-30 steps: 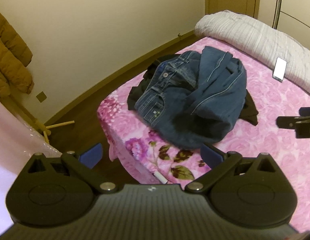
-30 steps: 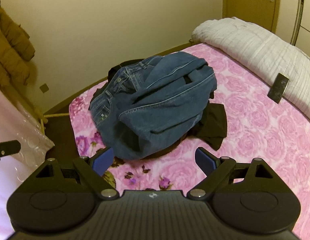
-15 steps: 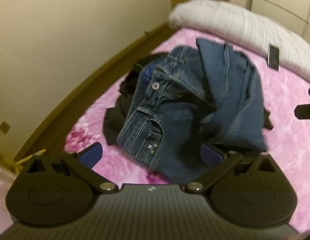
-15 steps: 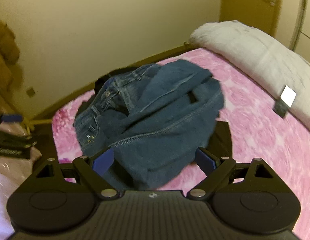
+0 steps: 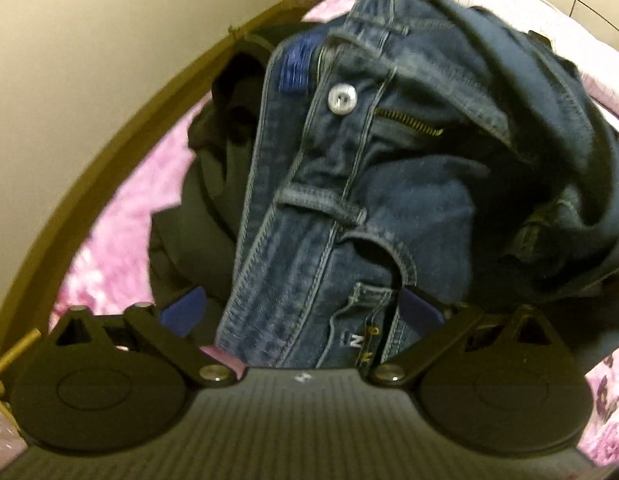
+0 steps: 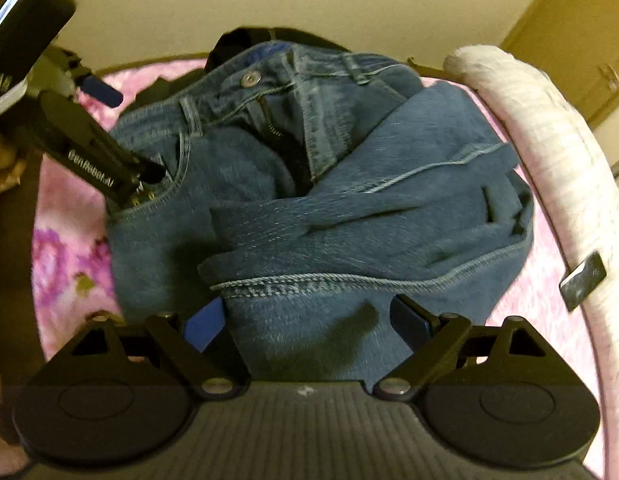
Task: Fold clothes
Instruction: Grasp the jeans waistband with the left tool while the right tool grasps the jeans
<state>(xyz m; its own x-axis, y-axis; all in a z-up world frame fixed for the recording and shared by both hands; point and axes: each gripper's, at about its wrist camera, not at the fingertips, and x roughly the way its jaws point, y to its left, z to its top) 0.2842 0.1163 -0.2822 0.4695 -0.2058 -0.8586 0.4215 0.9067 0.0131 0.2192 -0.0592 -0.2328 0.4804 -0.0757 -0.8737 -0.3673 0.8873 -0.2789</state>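
A crumpled pair of blue jeans point(image 5: 389, 184) lies in a heap on the pink floral bed, over a black garment point(image 5: 197, 200). My left gripper point(image 5: 301, 312) is open, its jaws straddling the waistband and front pocket of the jeans. It also shows in the right wrist view point(image 6: 121, 136), with one finger down at the pocket. My right gripper point(image 6: 309, 320) is open, its jaws either side of a stitched hem fold of the jeans point(image 6: 349, 220). Neither is closed on the cloth.
The pink floral bedspread point(image 6: 65, 248) covers the bed. A white rolled quilt point(image 6: 549, 152) lies along the right side with a phone point(image 6: 583, 280) against it. The wall and brown skirting point(image 5: 89, 184) run close on the left. A door point(image 6: 581, 40) stands at back right.
Both grippers have moved forward and down onto the jeans pile, which now fills both views. Both stay open. The left gripper now reaches the front pocket.
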